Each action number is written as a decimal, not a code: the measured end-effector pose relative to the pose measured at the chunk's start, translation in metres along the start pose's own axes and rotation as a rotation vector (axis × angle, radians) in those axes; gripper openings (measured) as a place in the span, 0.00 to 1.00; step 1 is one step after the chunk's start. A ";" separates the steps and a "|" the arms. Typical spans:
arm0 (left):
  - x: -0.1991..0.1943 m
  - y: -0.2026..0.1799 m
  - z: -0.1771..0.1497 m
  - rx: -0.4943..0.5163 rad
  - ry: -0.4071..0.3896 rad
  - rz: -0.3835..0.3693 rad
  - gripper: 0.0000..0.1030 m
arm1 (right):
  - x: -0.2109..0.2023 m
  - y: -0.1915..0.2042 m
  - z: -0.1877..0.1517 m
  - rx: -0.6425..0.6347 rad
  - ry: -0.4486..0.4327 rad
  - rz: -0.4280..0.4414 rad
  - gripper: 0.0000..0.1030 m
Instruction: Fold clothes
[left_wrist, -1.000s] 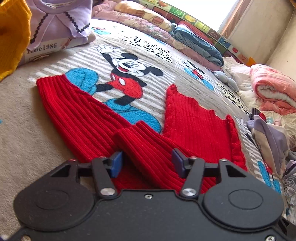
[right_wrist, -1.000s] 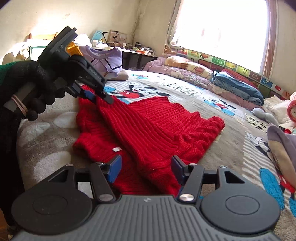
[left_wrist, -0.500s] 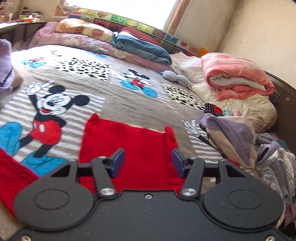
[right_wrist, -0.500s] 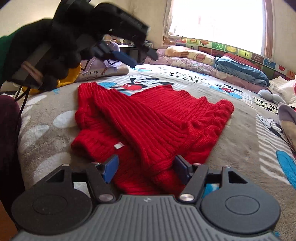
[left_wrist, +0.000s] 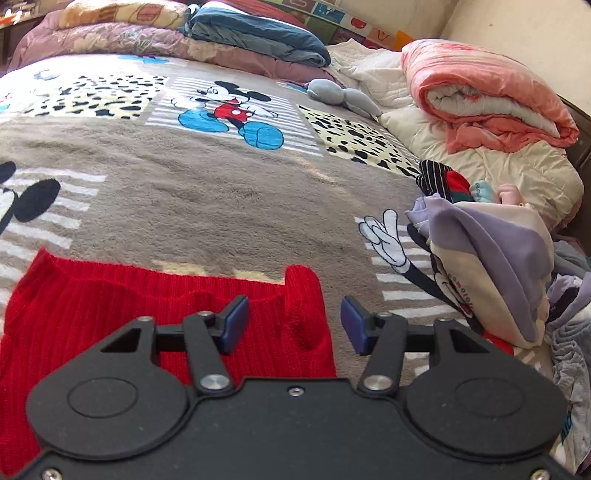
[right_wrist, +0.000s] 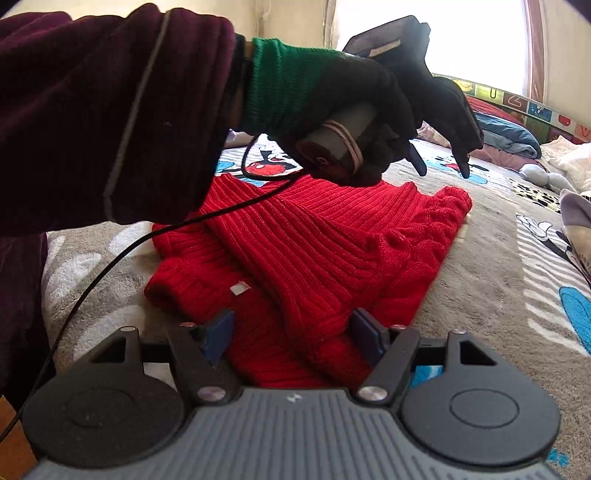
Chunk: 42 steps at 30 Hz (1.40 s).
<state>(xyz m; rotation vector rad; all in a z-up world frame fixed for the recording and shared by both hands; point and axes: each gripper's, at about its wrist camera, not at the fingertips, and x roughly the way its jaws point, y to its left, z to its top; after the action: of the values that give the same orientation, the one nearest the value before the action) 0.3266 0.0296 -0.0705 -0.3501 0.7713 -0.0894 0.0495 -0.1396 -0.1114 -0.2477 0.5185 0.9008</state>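
A red ribbed sweater lies partly folded on the Mickey Mouse blanket. In the left wrist view my left gripper hovers over the corner of the sweater's hem. Its jaws are closing, the blue pads still apart, and the red knit lies between and below them. From the right wrist view, a black-gloved hand holds the left gripper above the sweater's far edge. My right gripper stands open at the near edge, with a folded red sleeve between its pads.
A heap of mixed clothes sits at the right of the bed. A rolled pink quilt, a grey plush toy and folded bedding line the far side. A black cable hangs from the dark-sleeved arm.
The left gripper swung from the sleeve side across to the sweater's hem corner, and its jaws narrowed. The right gripper stayed in place and opened slightly wider.
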 end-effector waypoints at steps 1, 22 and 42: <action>0.006 -0.001 -0.001 0.011 0.021 0.016 0.22 | 0.000 0.000 0.000 0.001 0.000 0.002 0.70; 0.034 -0.001 -0.013 0.007 0.026 0.099 0.31 | 0.003 -0.004 -0.002 0.020 -0.002 0.027 0.74; -0.033 0.005 -0.009 0.061 -0.059 -0.066 0.48 | 0.008 -0.002 -0.001 -0.003 0.006 0.031 0.80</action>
<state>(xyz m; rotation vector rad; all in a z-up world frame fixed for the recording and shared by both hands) 0.2967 0.0389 -0.0563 -0.3185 0.6974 -0.1639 0.0551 -0.1359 -0.1163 -0.2455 0.5284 0.9315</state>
